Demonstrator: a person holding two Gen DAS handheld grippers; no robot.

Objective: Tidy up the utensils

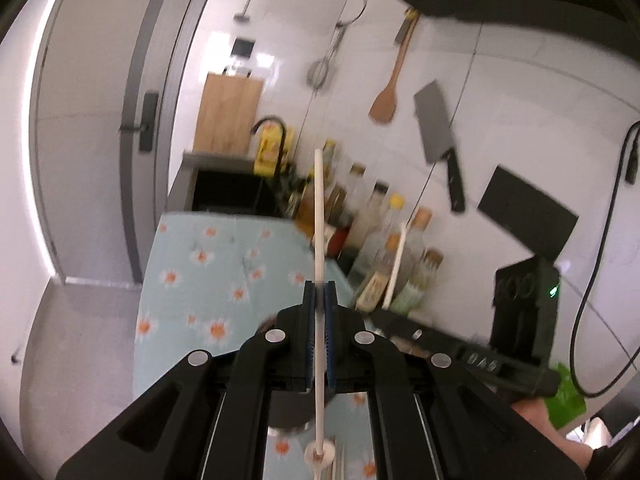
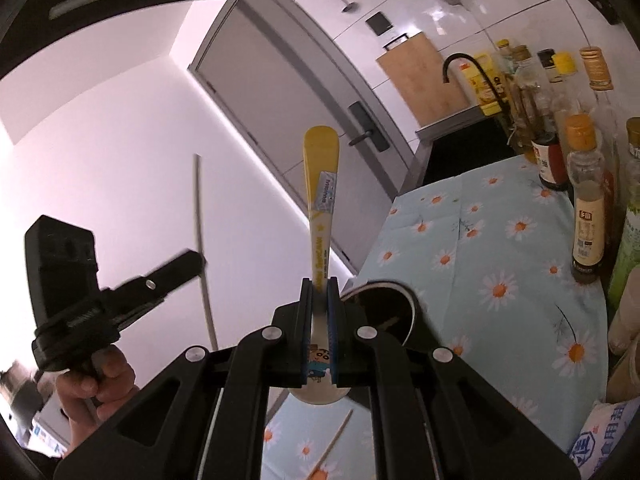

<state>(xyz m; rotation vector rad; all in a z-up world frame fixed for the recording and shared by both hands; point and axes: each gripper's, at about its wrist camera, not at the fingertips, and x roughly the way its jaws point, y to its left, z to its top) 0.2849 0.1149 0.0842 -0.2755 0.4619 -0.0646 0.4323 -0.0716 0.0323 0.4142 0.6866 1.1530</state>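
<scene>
Left fingers (image 1: 320, 292) clamping one white chopstick (image 1: 319, 208), right fingers (image 2: 320, 288) clamping one yellow spoon (image 2: 321, 200)

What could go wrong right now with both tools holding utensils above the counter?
1. The left tool pinches a thin white stick partway along its length; it could pivot or slip out.
2. The right tool grips the yellow spoon by its neck, so the long handle may swing.
3. The bottles stand crowded along the counter's edge; a wide sweep might topple one.
</scene>
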